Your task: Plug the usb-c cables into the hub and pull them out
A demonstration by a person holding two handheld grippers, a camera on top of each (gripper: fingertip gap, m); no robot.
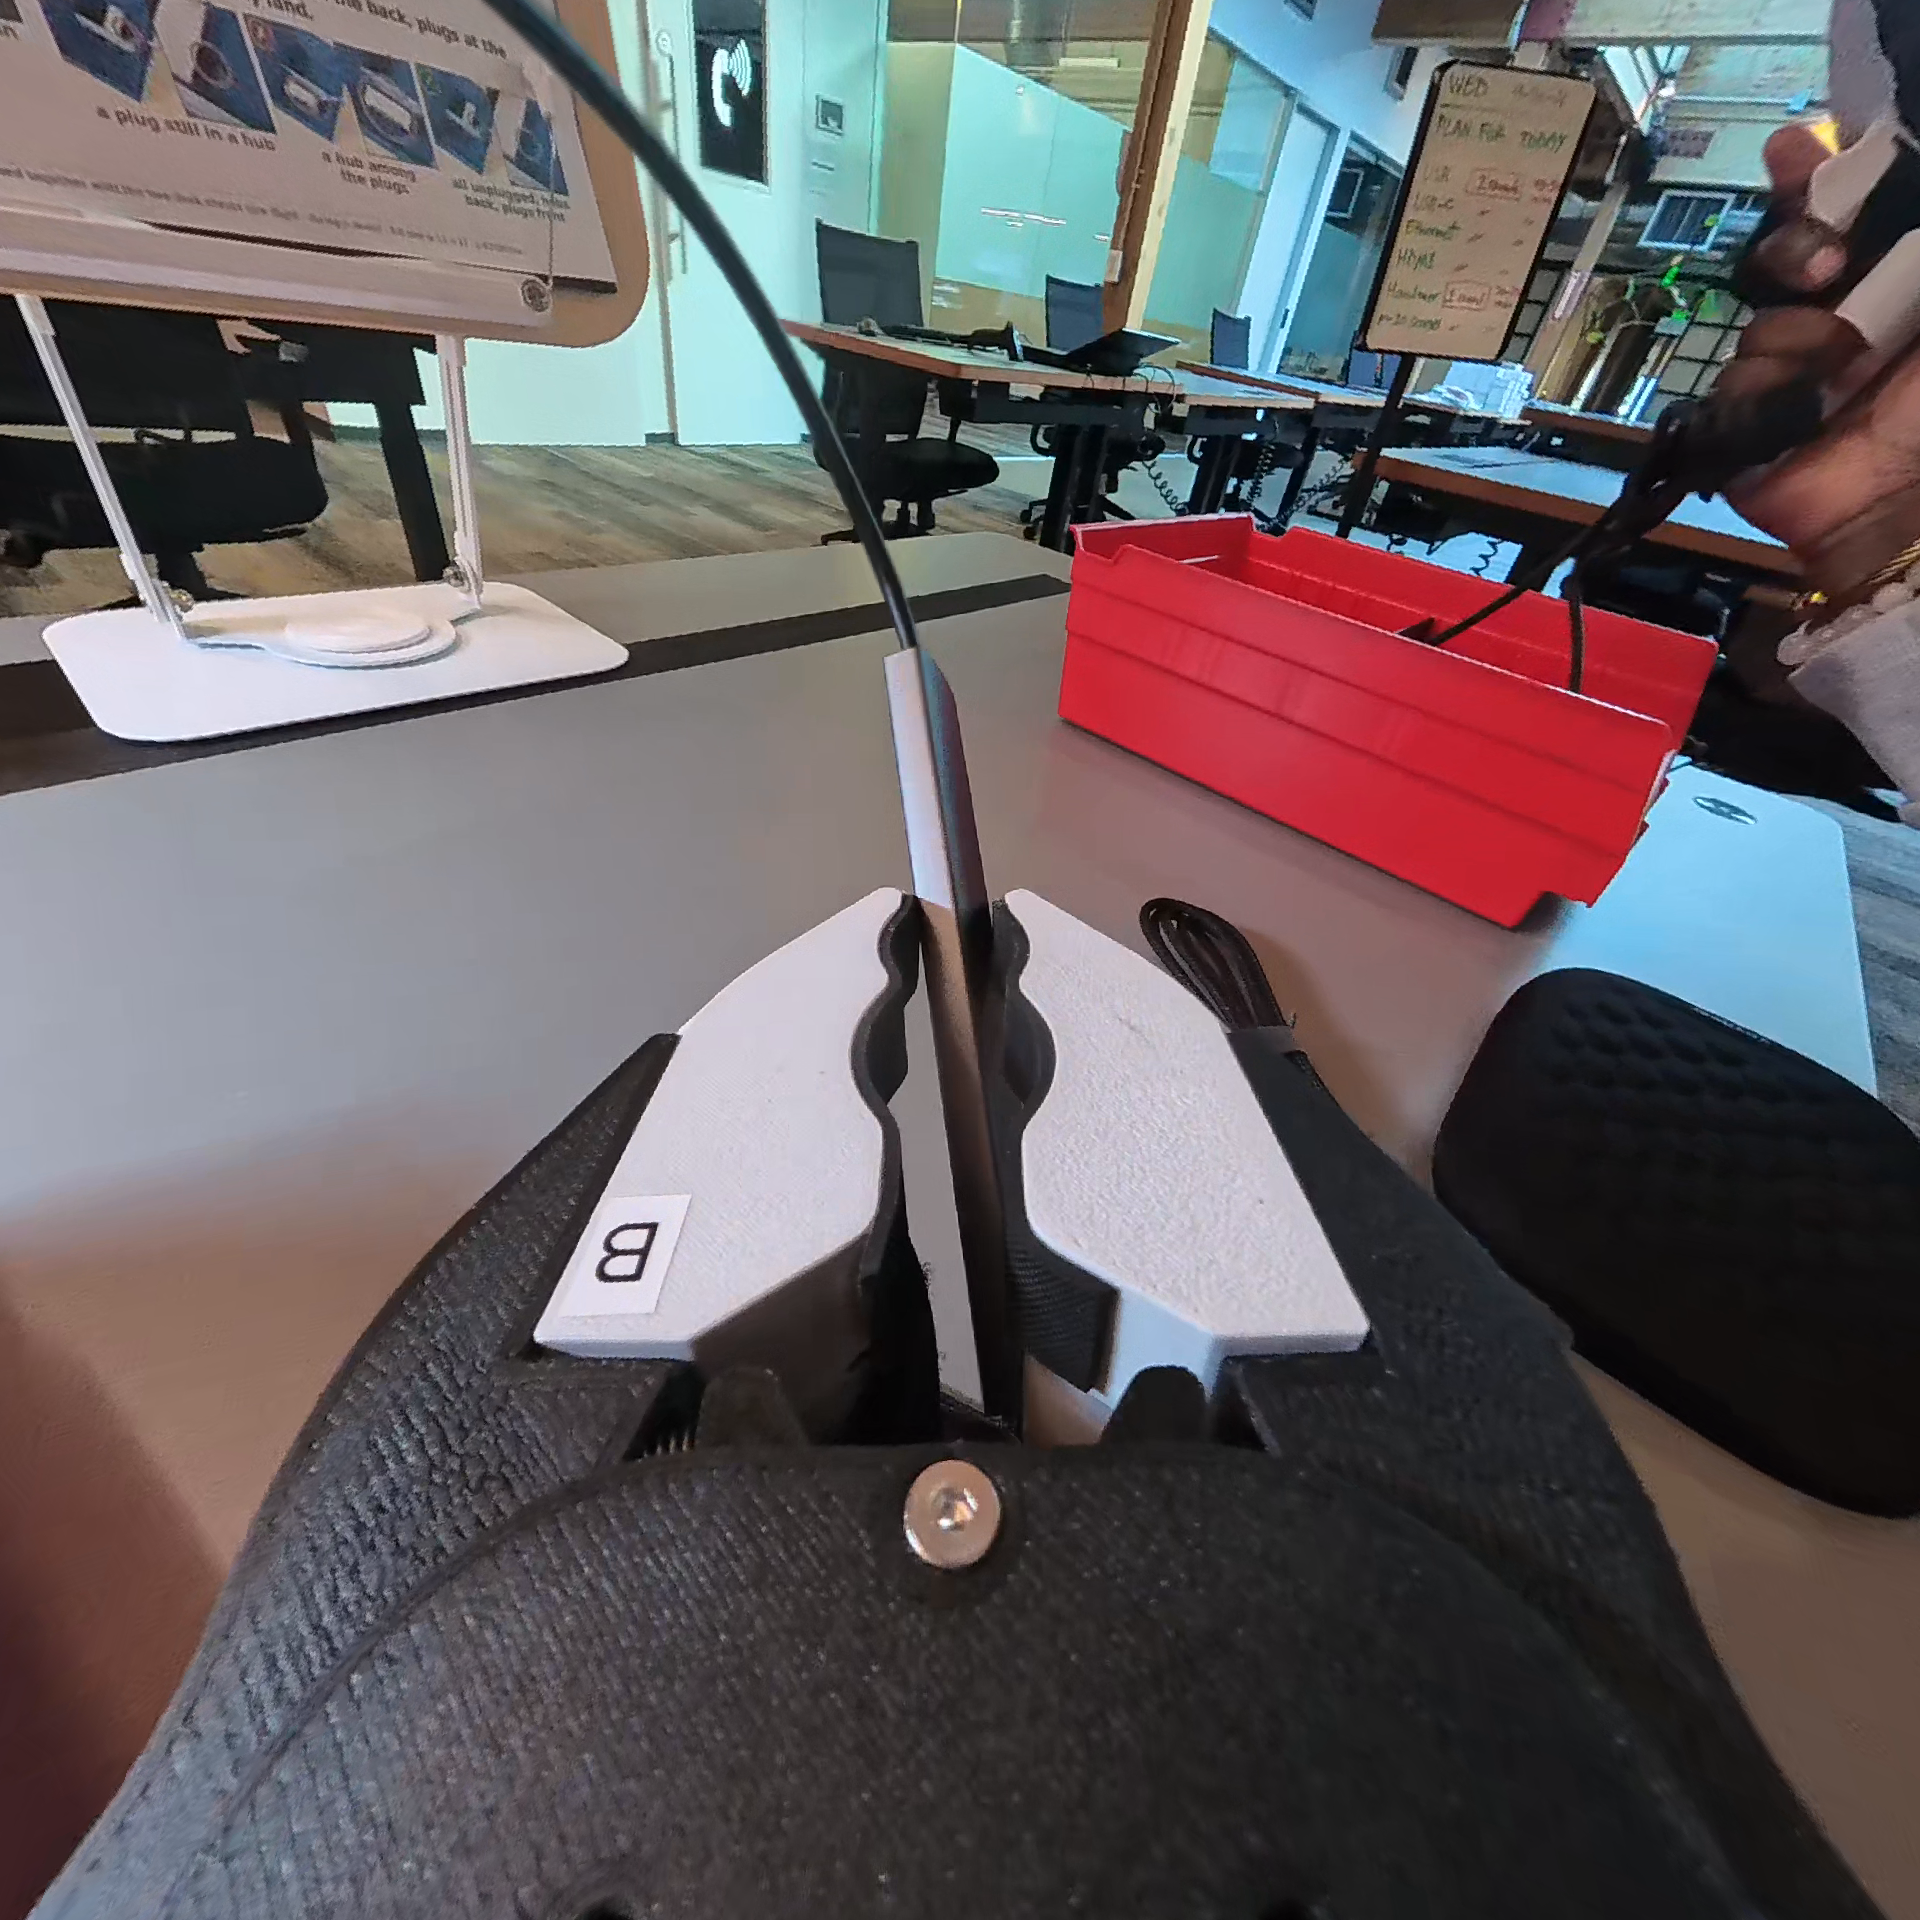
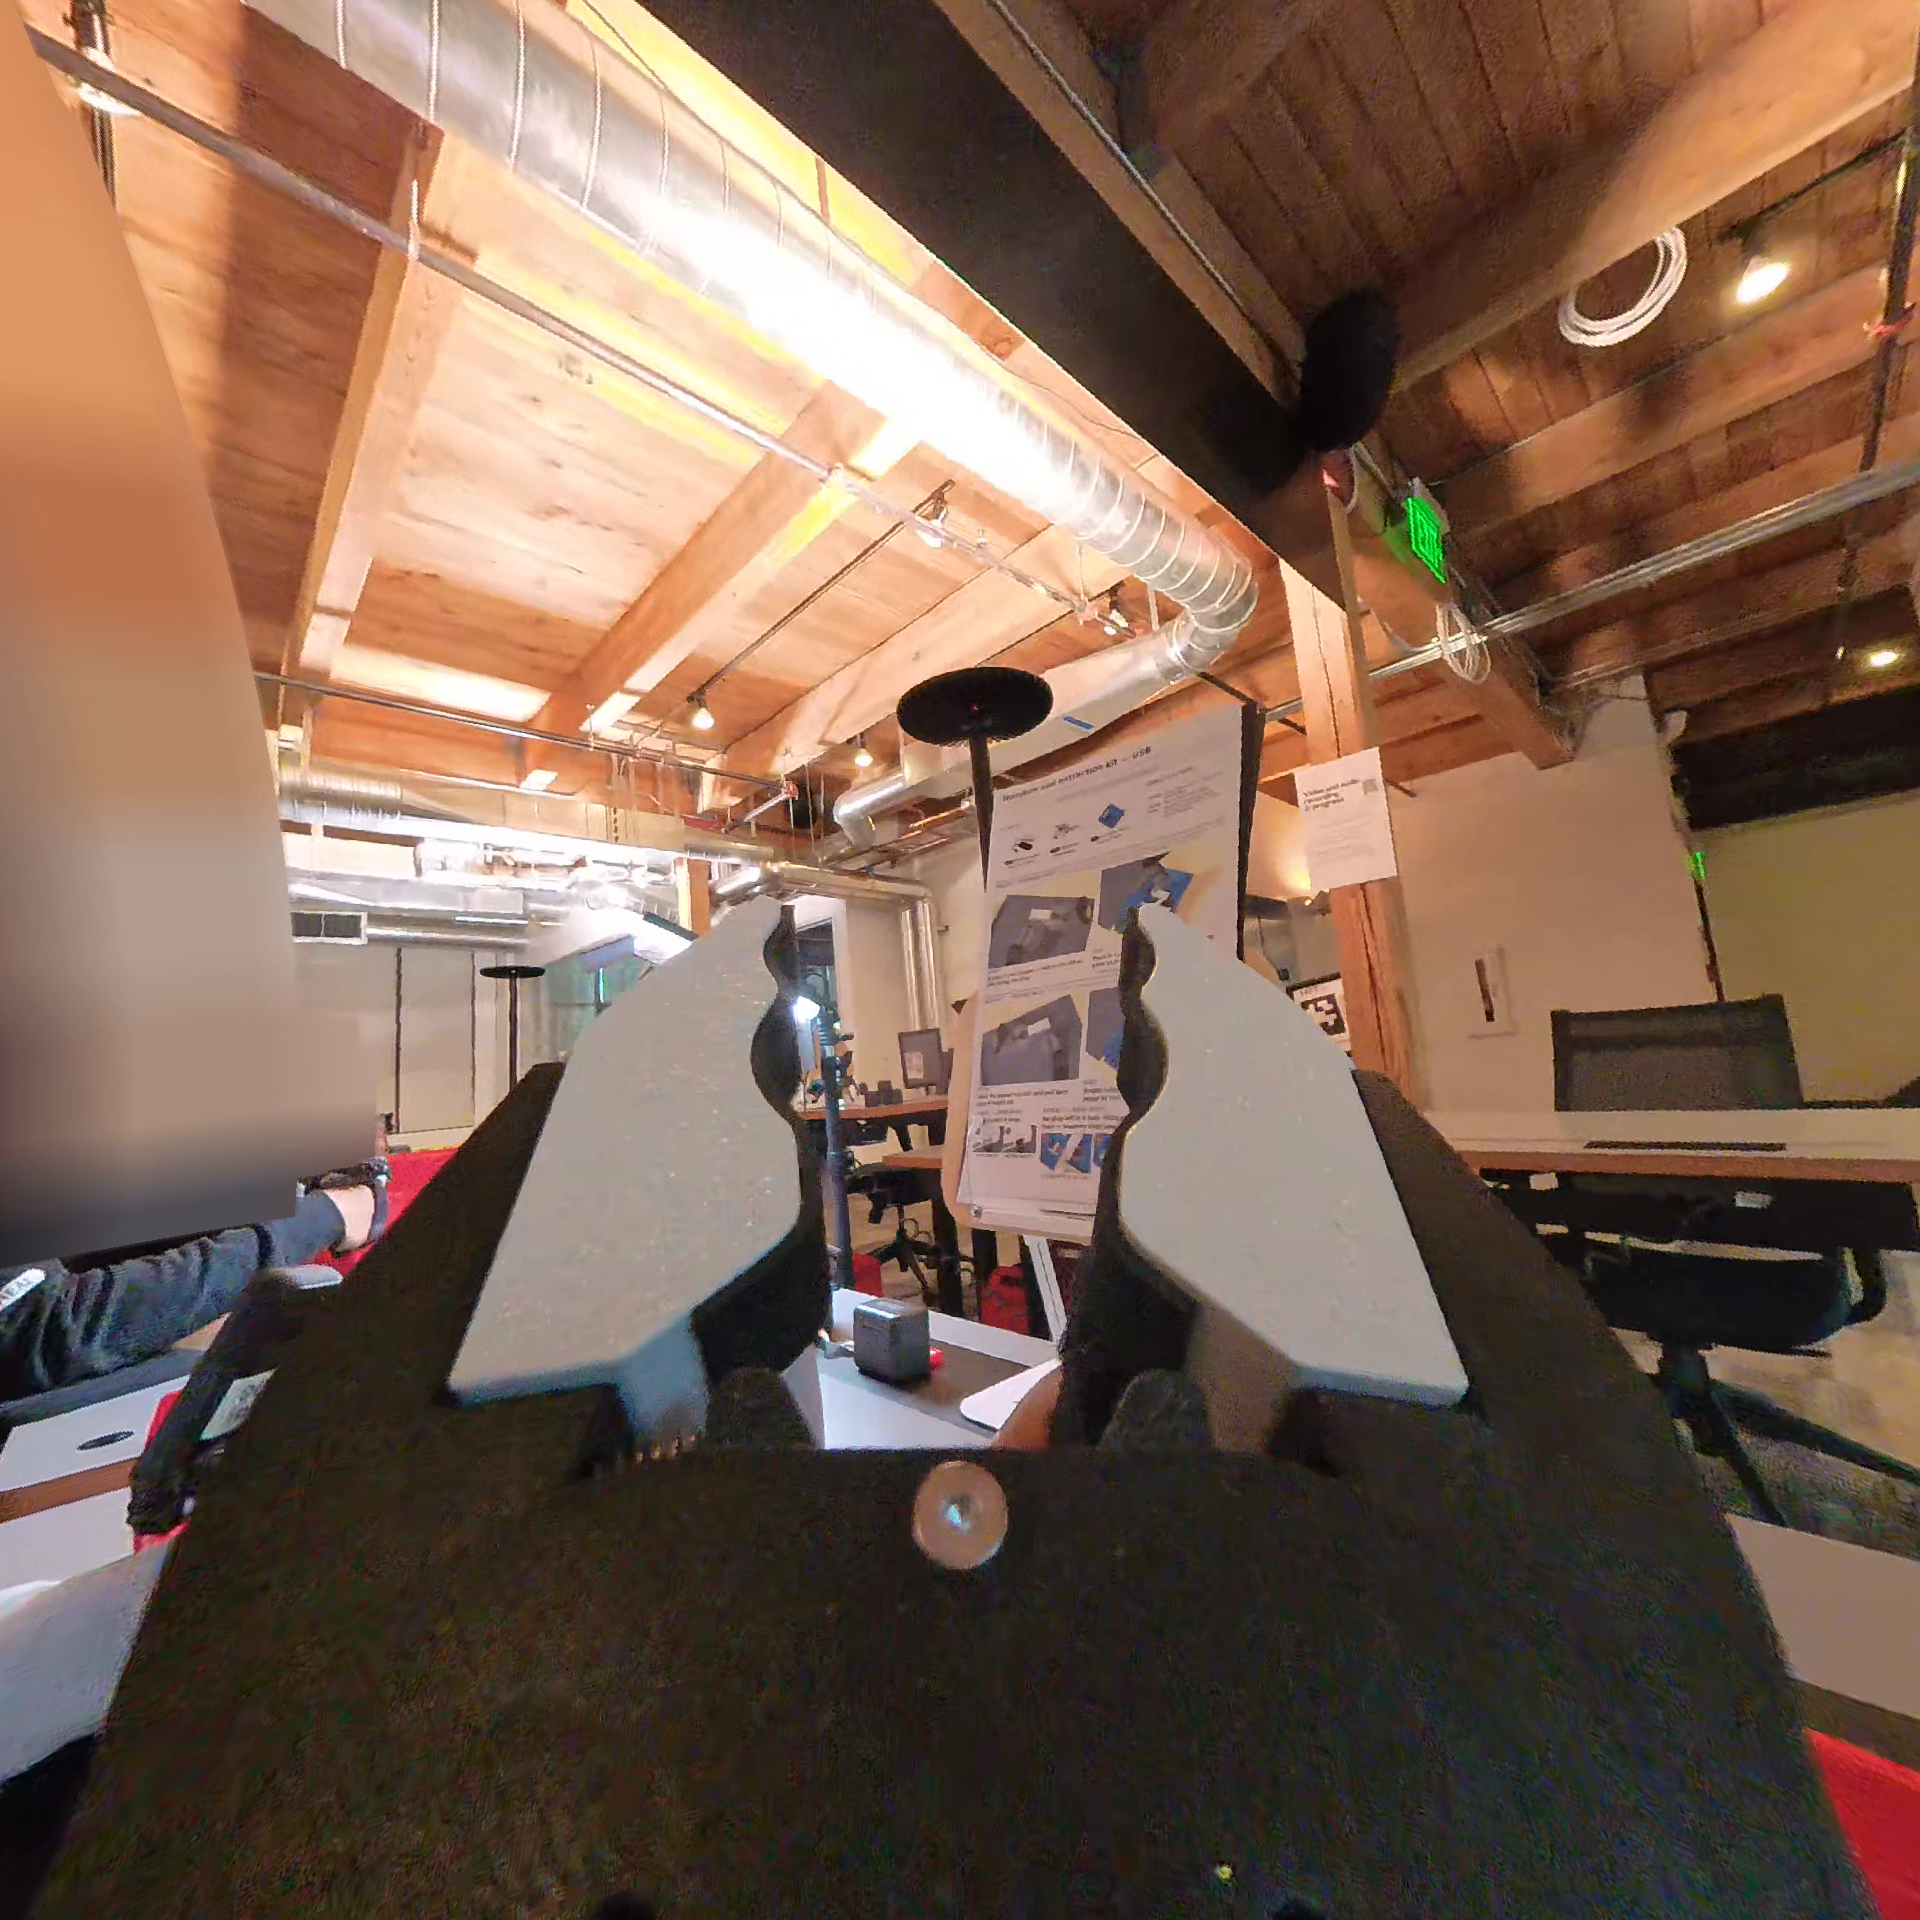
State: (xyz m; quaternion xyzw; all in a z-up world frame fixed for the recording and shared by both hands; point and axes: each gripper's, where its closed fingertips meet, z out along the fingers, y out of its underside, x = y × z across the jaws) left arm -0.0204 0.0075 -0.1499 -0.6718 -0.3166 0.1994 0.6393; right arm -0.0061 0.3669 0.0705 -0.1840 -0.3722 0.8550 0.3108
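Observation:
My left gripper (image 1: 956, 914) is shut on a thin flat hub (image 1: 928, 790), silver and black, held edge-up between the white fingers (image 1: 769, 1122) just above the grey table (image 1: 364, 935). A black cable (image 1: 790, 343) arches up and left from the hub's far end. A tied bundle of black cable (image 1: 1210, 966) lies on the table beside the right finger. At the upper right a hand (image 1: 1829, 416) holds black cords (image 1: 1538, 582) that hang into a red bin (image 1: 1351, 717). My right gripper (image 2: 956, 935) is open and empty, pointing up toward the ceiling.
A white stand (image 1: 332, 655) with an instruction sheet (image 1: 291, 135) sits at the back left of the table. A black padded rest (image 1: 1683, 1226) lies at the right. In the right wrist view, an instruction sheet (image 2: 1070, 997) stands ahead and a person's sleeve (image 2: 135, 1309) is at the left. The left gripper's tips are roughly 40 cm from the right gripper's.

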